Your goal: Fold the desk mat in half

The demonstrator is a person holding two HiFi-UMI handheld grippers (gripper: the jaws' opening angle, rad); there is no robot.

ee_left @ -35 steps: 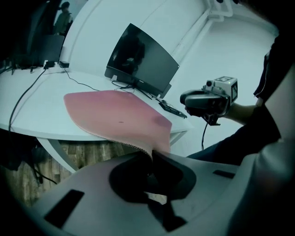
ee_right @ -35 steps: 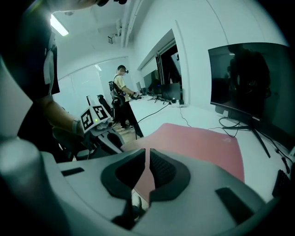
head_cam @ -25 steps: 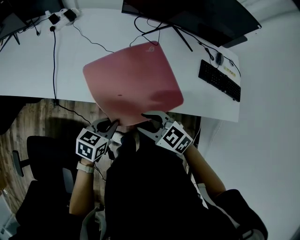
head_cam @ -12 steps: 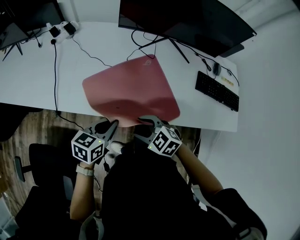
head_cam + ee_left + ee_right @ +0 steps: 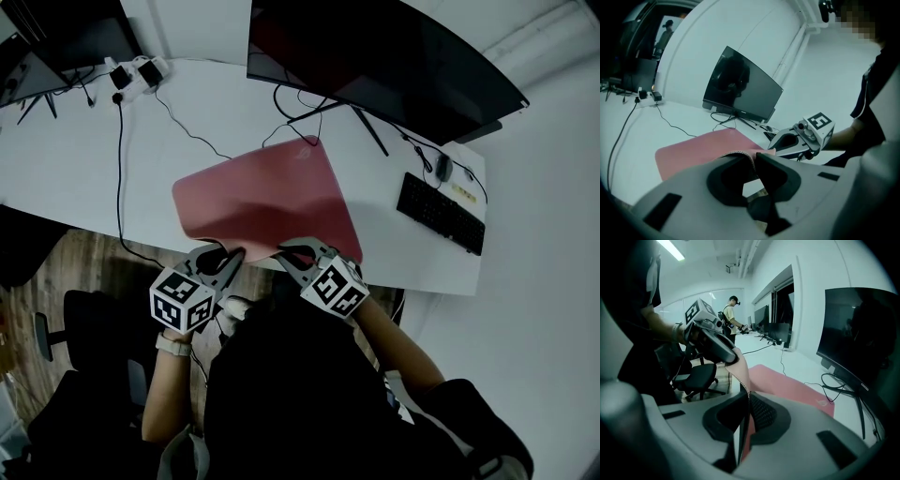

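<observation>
The pink desk mat (image 5: 267, 202) lies on the white desk (image 5: 75, 159), and its near edge is lifted off the desk's front edge. My left gripper (image 5: 232, 255) pinches the near left part of that edge; its jaws are opening slightly, with the mat's edge (image 5: 736, 153) still pressed at the tips of the left gripper (image 5: 754, 157). My right gripper (image 5: 286, 251) holds the near right part. Its jaws are closing, and the right gripper (image 5: 747, 397) clamps the thin mat edge (image 5: 743, 376) between its pads. The mat's far half stays flat.
A dark curved monitor (image 5: 394, 66) stands at the back of the desk, with a keyboard (image 5: 441, 214) and mouse (image 5: 443, 169) to the right. Cables (image 5: 178, 117) and a power strip (image 5: 136, 73) lie at the left. An office chair (image 5: 84, 328) stands below. A person (image 5: 729, 317) stands far off.
The right gripper's jaws have come together on the mat's near edge. Both grippers have shifted slightly forward, and the lifted near edge now curls over more of the mat.
</observation>
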